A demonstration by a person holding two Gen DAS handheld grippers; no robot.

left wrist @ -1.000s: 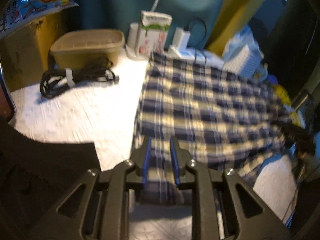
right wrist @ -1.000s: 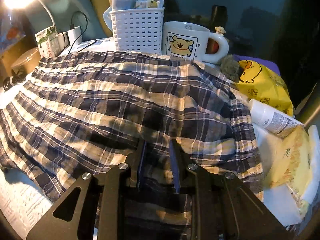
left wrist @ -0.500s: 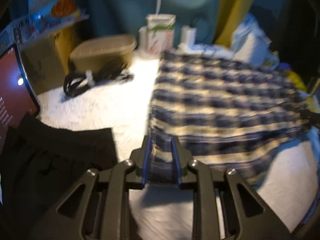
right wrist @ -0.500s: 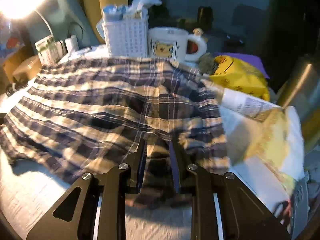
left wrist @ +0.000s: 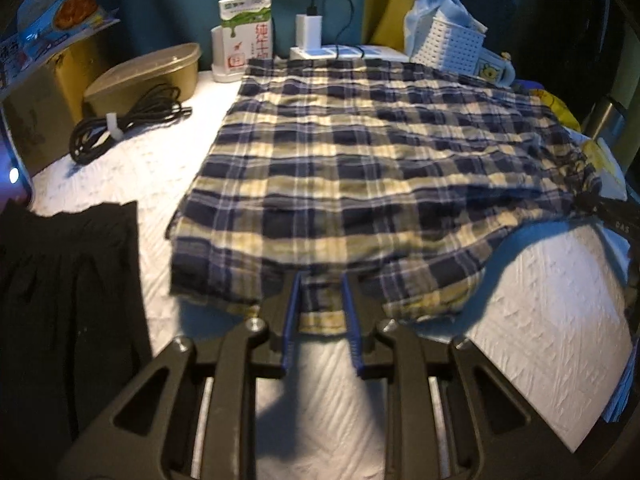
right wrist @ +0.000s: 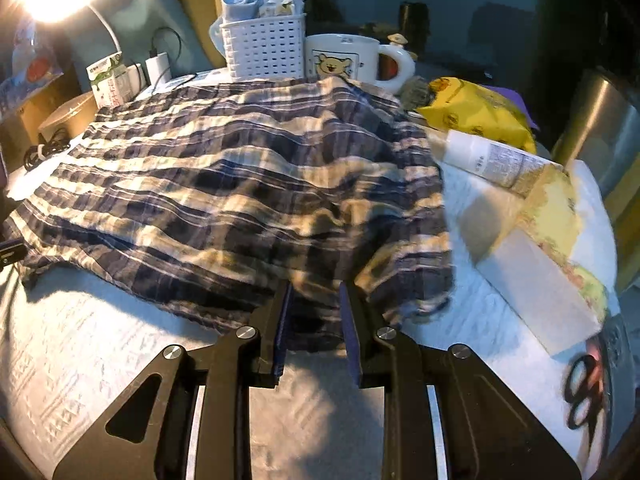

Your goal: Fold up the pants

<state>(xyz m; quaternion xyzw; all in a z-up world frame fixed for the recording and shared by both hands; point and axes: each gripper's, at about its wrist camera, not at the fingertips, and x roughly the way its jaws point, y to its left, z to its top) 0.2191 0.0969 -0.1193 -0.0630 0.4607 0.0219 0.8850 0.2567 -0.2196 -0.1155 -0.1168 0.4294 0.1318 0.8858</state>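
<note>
A black garment point(left wrist: 60, 292) and a coiled cable point(left wrist: 120, 124) are seen left of the plaid pants point(left wrist: 360, 168), which are spread on the white counter point(left wrist: 540, 320). A basket point(right wrist: 262, 50), mug point(right wrist: 348, 60) and bottle point(right wrist: 488, 160) crowd the far and right edges. The near hem is clamped by the left tool point(left wrist: 320, 300) and right tool point(right wrist: 314, 312).

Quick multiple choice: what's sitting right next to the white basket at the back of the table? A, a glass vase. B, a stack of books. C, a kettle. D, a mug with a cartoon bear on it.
D: in the right wrist view a white mug with a bear picture stands right beside the white basket, just behind the plaid pants.
</note>
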